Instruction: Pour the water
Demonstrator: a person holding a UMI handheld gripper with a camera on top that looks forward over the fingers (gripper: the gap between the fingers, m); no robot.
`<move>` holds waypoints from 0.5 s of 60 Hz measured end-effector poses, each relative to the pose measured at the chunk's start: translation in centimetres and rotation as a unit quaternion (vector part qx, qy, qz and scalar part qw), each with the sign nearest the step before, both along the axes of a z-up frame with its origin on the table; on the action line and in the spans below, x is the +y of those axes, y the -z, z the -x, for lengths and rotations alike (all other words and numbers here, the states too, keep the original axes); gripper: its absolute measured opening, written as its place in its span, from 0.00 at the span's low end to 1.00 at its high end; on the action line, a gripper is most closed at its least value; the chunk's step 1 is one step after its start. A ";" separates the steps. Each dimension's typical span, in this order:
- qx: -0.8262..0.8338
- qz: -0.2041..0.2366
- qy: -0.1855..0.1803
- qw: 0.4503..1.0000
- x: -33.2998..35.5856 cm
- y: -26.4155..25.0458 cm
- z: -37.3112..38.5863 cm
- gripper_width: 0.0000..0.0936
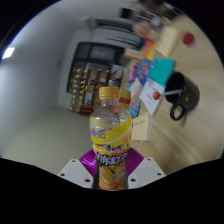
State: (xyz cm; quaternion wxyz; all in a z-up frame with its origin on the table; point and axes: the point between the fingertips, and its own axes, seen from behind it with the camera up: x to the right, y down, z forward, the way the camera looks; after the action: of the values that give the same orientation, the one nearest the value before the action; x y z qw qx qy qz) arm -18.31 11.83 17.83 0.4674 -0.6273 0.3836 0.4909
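A bottle (110, 135) of yellow-orange drink with a yellow cap and a yellow label stands upright between my fingers. My gripper (111, 166) is shut on the bottle, with the purple pads (91, 158) pressing its lower body from both sides. The view is tilted. The bottle's base is hidden below the fingers. A dark mug (183, 95) with a handle stands beyond the bottle, off to its right on the pale table (170, 135).
Colourful boxes and packages (150, 80) stand behind the bottle next to the mug. A shelf rack (92, 82) with several small items stands further back on the left. A white wall (40, 70) rises behind it.
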 end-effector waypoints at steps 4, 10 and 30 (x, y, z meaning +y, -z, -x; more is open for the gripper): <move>0.126 0.017 0.002 0.992 1.4 0.1 -1.5 0.36; 0.277 0.026 -0.005 0.961 2.6 0.0 -3.2 0.36; 0.498 0.026 0.008 0.867 3.1 -1.4 -6.8 0.36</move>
State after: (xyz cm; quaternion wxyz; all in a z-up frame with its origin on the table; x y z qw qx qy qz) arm -11.54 14.94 19.22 0.2015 -0.3081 0.5835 0.7239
